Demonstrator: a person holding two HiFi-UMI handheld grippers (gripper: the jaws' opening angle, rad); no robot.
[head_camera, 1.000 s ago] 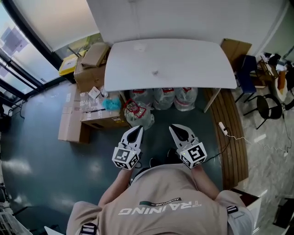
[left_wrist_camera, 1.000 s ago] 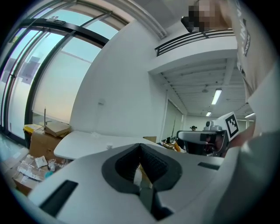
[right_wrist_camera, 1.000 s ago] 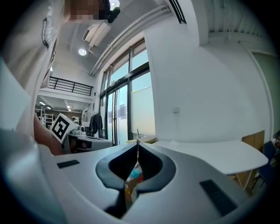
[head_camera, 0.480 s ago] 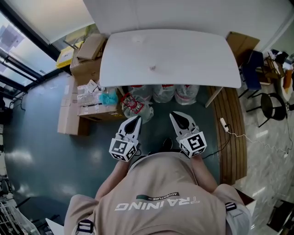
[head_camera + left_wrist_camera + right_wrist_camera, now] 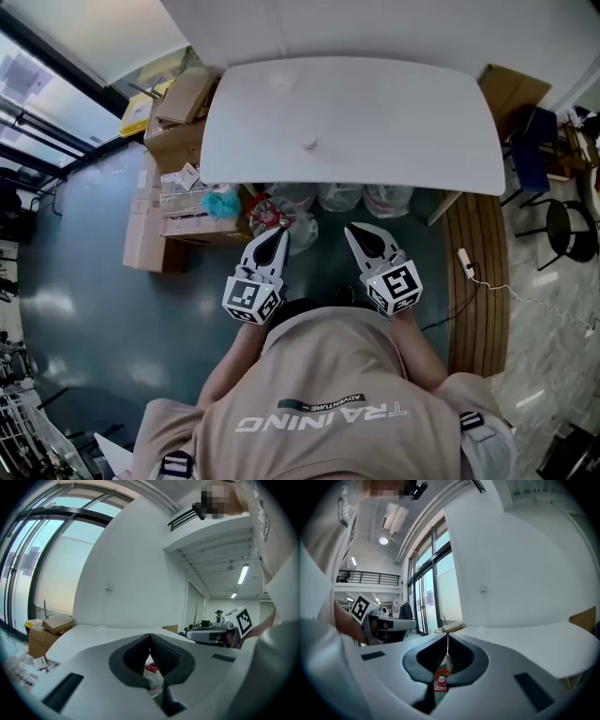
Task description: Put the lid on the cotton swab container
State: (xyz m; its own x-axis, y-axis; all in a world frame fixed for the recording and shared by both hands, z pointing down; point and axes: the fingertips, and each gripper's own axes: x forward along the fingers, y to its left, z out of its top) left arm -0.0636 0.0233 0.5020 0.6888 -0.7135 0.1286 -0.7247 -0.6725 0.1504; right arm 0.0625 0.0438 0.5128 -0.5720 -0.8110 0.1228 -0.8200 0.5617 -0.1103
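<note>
A white table (image 5: pixel 375 122) stands ahead of me, beyond the reach of both grippers. Two small pale things lie on it, one near the middle-left (image 5: pixel 309 145) and a fainter one near the far edge (image 5: pixel 281 82); both are too small to tell apart as lid or cotton swab container. One of them shows as a speck (image 5: pixel 101 630) in the left gripper view. My left gripper (image 5: pixel 278 234) (image 5: pixel 150 635) is shut and holds nothing. The right gripper (image 5: pixel 354 232) (image 5: pixel 447 637) is also shut and bare. Both hang over the dark floor, short of the table's near edge.
Cardboard boxes (image 5: pixel 183 112) and packets are stacked on the floor at the table's left. Several filled plastic bags (image 5: pixel 281 220) sit under the table's near edge. A wooden bench (image 5: pixel 478 272) with a power strip (image 5: pixel 466 262) runs along the right, chairs (image 5: pixel 553 225) beyond it.
The head view has drifted, so the table now sits a little higher and larger in frame. Both grippers stay shut, side by side in front of the body.
</note>
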